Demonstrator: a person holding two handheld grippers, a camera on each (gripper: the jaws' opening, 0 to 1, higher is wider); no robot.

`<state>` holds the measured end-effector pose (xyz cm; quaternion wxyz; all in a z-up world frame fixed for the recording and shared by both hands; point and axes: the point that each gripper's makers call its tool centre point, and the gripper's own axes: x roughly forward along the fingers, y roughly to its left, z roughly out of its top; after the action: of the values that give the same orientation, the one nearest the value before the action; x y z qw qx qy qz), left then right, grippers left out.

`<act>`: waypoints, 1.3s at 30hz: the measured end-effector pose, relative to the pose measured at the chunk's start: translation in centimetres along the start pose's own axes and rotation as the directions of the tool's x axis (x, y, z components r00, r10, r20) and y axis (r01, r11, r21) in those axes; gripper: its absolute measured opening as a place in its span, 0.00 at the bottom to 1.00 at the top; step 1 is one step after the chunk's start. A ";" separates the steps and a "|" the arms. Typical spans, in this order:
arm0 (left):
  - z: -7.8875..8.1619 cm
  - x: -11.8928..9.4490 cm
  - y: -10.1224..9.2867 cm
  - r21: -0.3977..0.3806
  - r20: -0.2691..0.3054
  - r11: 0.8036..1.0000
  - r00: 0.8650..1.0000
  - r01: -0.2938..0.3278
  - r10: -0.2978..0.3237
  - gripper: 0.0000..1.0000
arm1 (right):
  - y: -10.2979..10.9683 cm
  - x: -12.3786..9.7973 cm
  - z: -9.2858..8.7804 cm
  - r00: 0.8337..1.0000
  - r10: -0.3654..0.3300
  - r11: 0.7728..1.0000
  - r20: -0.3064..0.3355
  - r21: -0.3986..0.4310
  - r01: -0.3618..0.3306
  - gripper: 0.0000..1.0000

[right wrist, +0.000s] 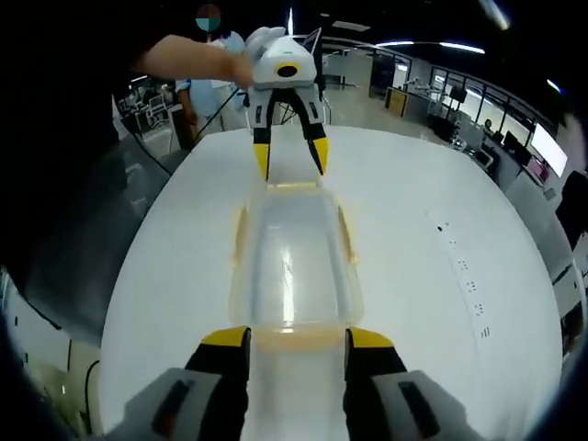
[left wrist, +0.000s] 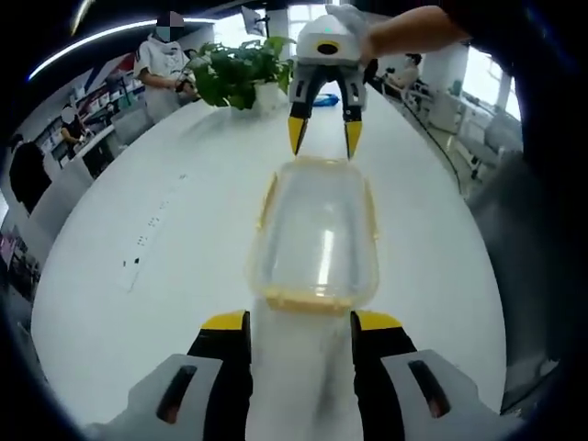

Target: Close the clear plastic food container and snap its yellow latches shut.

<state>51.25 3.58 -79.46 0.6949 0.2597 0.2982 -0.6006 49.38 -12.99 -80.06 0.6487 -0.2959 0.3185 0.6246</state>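
both grippers, left (left wrist: 300, 322) and right (right wrist: 296, 338), gape open at opposite ends of the clear container (left wrist: 317, 234)

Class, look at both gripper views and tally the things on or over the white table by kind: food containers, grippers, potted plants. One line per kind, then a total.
Clear food container: 1
Grippers, the left gripper and the right gripper, one at each end of the container: 2
Potted plant at the table's far end: 1
Total: 4
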 end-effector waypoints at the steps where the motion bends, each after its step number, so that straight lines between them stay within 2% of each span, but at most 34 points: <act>1: 0.2 0.0 0.0 0.001 0.006 1.000 1.000 -0.002 0.002 0.40 | 0.2 0.0 0.1 1.000 0.004 1.000 0.001 -0.003 -0.004 0.35; 7: 0.0 0.4 -0.5 0.010 -0.006 1.000 1.000 0.019 -0.019 0.39 | 0.6 0.2 0.3 1.000 0.009 1.000 -0.005 -0.008 -0.009 0.34; 14: 1.3 0.7 -0.4 0.008 0.027 1.000 0.999 0.021 -0.021 0.36 | 0.6 0.4 0.9 1.000 0.013 1.000 0.003 -0.006 -0.013 0.33; 31: 4.1 3.7 -1.6 0.058 0.049 0.995 0.996 0.075 -0.078 0.35 | 0.9 3.7 5.0 0.998 0.048 0.998 0.048 -0.051 -0.046 0.30; 36: 4.8 4.4 -1.8 0.071 0.057 0.994 0.995 0.083 -0.087 0.35 | 0.9 4.2 5.5 0.997 0.059 0.997 0.056 -0.054 -0.055 0.27; 39: 5.1 4.7 -2.1 0.074 0.061 0.993 0.994 0.091 -0.095 0.34 | 0.6 4.4 5.8 0.997 0.055 0.997 0.062 -0.052 -0.052 0.29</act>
<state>50.16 -3.60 -79.34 0.6658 0.2503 0.2658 -0.6507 49.08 -5.65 -79.87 0.6339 -0.2833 0.2898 0.6587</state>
